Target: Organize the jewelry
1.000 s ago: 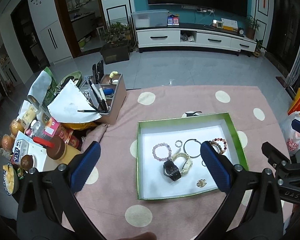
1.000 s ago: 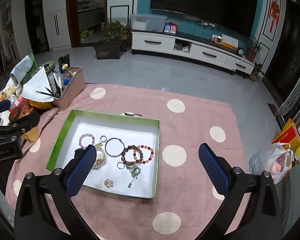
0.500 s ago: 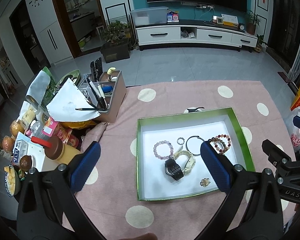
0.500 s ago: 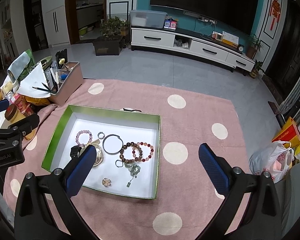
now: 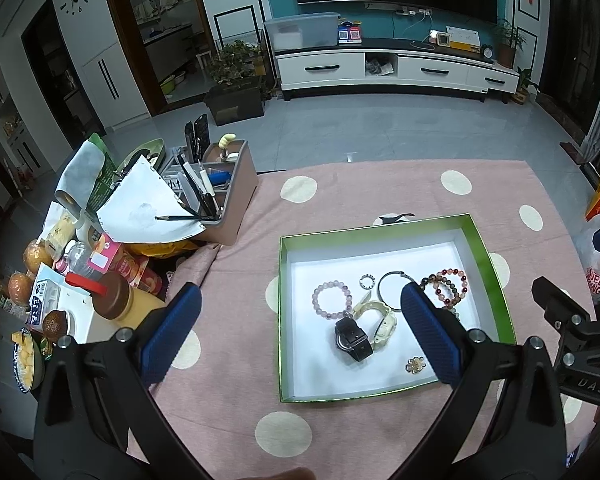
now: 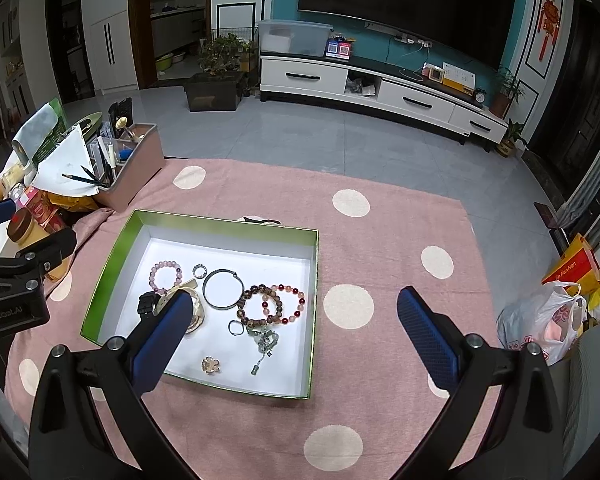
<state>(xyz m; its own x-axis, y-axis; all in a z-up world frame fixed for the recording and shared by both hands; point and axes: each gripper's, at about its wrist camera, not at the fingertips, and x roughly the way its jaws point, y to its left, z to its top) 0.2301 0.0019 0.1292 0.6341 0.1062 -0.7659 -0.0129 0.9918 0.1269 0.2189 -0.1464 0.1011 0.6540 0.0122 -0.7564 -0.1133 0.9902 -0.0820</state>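
A green-rimmed white box (image 5: 488, 252) (image 6: 314, 272) sits on the pink dotted cloth. It holds a pink bead bracelet (image 5: 332, 300) (image 6: 165, 274), a black watch (image 5: 353, 339) (image 6: 147, 304), a cream watch (image 5: 384, 326), a metal bangle (image 5: 392, 282) (image 6: 223, 290), brown and red bead bracelets (image 5: 446, 286) (image 6: 276, 304), a small ring (image 6: 199, 270), a gold flower brooch (image 5: 415, 364) (image 6: 211, 365) and a pendant necklace (image 6: 262, 346). My left gripper (image 5: 300, 332) and right gripper (image 6: 294, 332) are both open, empty, held above the table.
A pink desk organiser (image 5: 228, 188) (image 6: 134, 160) with pens stands at the table's back left. Food jars, packets and fruit (image 5: 80, 280) crowd the left edge. A black hair clip (image 6: 260, 221) lies behind the box. Bags (image 6: 548, 320) lie on the floor at right.
Both grippers have drawn slightly back and up, so the box sits a little lower and nearer the centre of each view. Jaws stay open; no jewelry has moved.
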